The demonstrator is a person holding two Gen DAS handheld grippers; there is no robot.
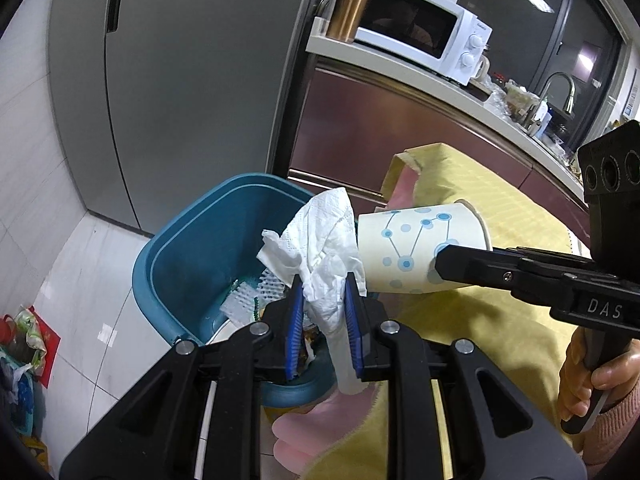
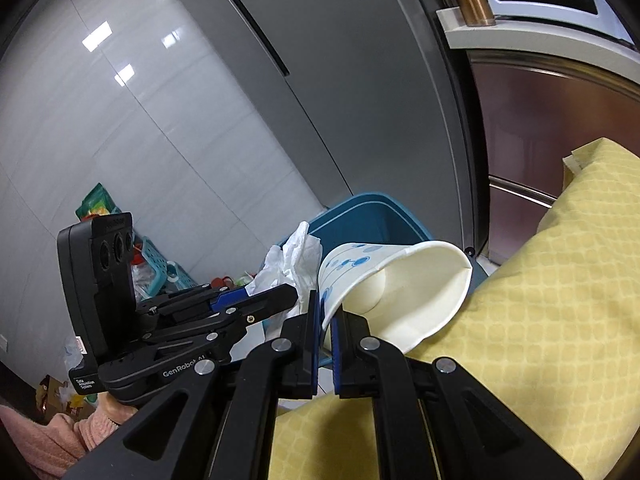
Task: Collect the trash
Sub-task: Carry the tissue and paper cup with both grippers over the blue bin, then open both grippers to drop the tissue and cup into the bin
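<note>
The left tool [image 1: 322, 292] clamps a crumpled tissue [image 1: 320, 248] over the open blue bin [image 1: 168, 264], beside the right tool [image 2: 327, 320] pinching a paper cup [image 2: 400, 280] rim, the bin's contents partly hidden.

A crumpled white tissue [image 1: 320, 248] and tipped blue-dotted paper cup [image 1: 416, 252] hang above the blue bin [image 1: 176, 256].

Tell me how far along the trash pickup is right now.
Done: the blue bin already holds some rubbish. In hand: the left gripper pinches a crumpled tissue over the bin, and the right gripper clamps the wall of a paper cup beside it. Left: dropping both in.
</note>
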